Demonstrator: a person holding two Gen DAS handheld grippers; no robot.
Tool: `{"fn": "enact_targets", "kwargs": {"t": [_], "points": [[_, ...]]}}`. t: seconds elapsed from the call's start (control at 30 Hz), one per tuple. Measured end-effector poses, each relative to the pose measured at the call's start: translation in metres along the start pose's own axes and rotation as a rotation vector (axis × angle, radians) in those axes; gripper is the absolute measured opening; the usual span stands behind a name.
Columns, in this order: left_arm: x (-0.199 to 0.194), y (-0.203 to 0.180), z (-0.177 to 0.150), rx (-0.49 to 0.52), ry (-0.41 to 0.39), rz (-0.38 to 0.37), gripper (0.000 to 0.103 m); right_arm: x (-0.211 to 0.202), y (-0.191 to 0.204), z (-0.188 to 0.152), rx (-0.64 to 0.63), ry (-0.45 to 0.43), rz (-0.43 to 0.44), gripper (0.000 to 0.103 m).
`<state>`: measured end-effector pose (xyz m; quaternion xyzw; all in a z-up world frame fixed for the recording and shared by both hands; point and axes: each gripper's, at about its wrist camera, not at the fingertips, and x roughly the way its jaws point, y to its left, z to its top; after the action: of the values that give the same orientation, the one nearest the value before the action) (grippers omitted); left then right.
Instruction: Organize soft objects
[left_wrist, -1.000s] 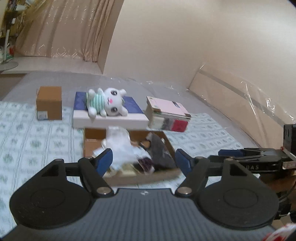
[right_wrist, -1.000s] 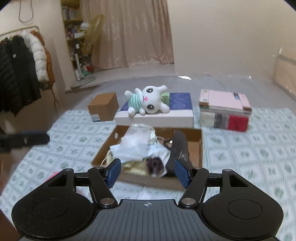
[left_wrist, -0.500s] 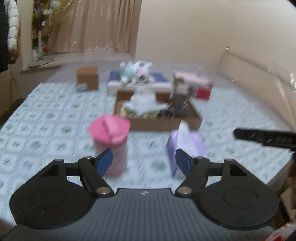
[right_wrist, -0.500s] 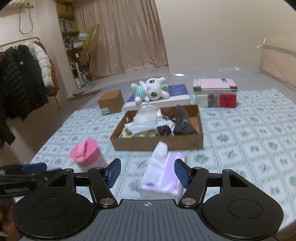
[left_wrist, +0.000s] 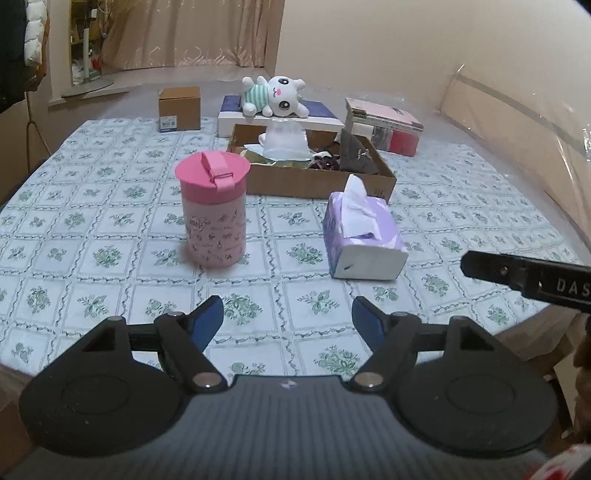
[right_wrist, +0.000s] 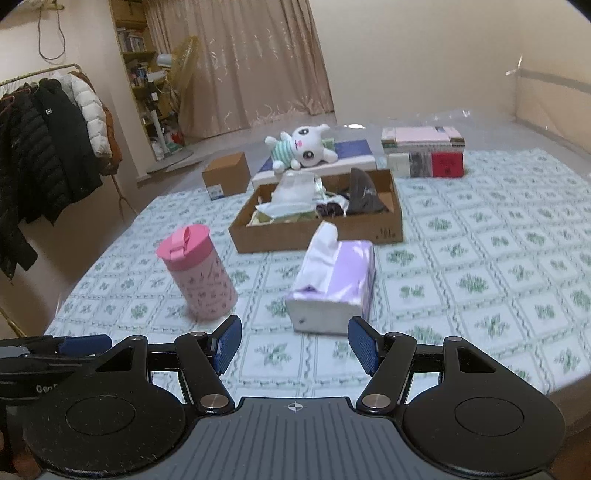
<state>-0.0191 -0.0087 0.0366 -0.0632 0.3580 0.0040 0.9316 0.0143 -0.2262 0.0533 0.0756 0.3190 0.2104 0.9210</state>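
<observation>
Pink lidded cup (left_wrist: 214, 212) stands left of a lilac tissue box (left_wrist: 364, 230), near the cardboard tray (left_wrist: 317, 181), while the left gripper (left_wrist: 287, 325), still opening, and right gripper (right_wrist: 294, 345) hover empty, jaws apart.

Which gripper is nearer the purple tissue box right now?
Right. The right gripper faces the purple tissue box just beyond its open fingers. The left gripper, jaws opening and empty, sits farther back, the box ahead toward its right.

Purple tissue pack (left_wrist: 364, 230) lies flat near table's front edge, white tissue sticking up. White bunny plush (left_wrist: 275, 96) lies on its side toward far edge. Cardboard tray (left_wrist: 314, 181) mid-table holds crumpled soft items.
</observation>
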Motion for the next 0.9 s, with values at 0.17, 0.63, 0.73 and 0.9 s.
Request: {"fn": "enact_targets", "kwargs": {"t": [0.17,0.63,0.73,0.9], "points": [[-0.001,-0.003,-0.002,0.007,-0.005,0.010,0.080,-0.001,-0.002,-0.007,0.015,0.006,0.004,0.064],[-0.009,-0.002,0.000,0.017,-0.047,0.040,0.082,0.001,0.015,-0.018,-0.039,0.042,0.011,0.064],[-0.008,-0.001,-0.001,0.006,-0.036,0.033,0.082,0.002,0.016,-0.019,-0.041,0.050,0.000,0.064],[-0.008,-0.001,-0.002,0.010,-0.034,0.046,0.086,0.002,0.016,-0.019,-0.034,0.045,-0.014,0.077]]}}
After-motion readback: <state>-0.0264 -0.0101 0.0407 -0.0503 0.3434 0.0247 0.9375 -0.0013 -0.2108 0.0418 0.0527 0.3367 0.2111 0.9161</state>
